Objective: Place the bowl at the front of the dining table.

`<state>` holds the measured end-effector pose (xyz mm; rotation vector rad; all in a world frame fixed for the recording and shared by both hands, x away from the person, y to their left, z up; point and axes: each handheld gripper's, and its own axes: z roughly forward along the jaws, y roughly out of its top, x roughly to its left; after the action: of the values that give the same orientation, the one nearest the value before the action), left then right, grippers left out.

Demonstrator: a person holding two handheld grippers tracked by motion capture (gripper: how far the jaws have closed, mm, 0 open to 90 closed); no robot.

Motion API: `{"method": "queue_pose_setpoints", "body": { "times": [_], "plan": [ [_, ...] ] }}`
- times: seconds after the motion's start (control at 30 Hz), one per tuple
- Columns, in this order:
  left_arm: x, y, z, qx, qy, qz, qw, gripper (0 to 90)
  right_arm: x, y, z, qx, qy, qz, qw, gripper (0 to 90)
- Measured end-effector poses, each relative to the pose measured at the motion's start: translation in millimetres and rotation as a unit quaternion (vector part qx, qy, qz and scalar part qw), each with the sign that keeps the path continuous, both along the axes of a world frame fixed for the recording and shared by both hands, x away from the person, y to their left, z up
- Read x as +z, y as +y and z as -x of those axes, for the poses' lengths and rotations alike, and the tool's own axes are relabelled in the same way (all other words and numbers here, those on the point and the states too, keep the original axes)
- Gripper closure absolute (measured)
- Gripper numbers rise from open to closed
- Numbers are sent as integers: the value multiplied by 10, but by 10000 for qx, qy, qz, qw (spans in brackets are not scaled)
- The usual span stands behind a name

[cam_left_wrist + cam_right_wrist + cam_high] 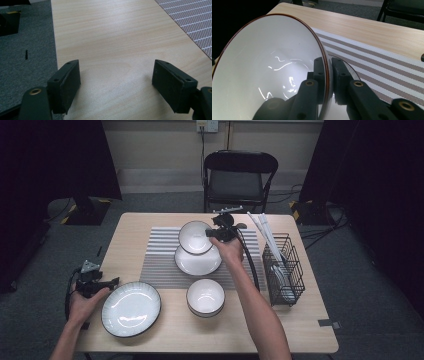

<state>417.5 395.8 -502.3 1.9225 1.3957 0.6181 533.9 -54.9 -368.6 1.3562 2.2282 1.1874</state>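
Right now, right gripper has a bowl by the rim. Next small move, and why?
Probably lower it a little onto the plate. The right gripper is shut on the small bowl, which is tilted and lifted just above that plate on the striped mat.

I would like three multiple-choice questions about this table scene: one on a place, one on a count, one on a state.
1. Where is the wire rack?
A. at the table's right edge
B. on the chair
C. on the floor

2. How many white dishes are there?
A. two
B. four
C. six

3. What are the right tongs doing?
A. hanging open
B. gripping a bowl's rim
C. gripping a straw

Key: 1 A, the rack stands at the right edge. 2 B, large plate, bowl, plate on the mat and held bowl. 3 B, the jaws pinch the rim.
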Motion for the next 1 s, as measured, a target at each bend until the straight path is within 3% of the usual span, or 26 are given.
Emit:
{"method": "queue_pose_setpoints", "body": {
  "times": [0.33,0.47,1.0],
  "plan": [
    [0,0,0,-1,0,-2,10000,224,-202,20,-156,-212,284,147,9993,829],
    [0,0,0,-1,0,0,10000,223,-279,22,-189,-275,406,-8,9988,830],
    [0,1,0,-3,0,-1,10000,223,-602,30,-256,-394,773,235,9960,830]
  ]
}}
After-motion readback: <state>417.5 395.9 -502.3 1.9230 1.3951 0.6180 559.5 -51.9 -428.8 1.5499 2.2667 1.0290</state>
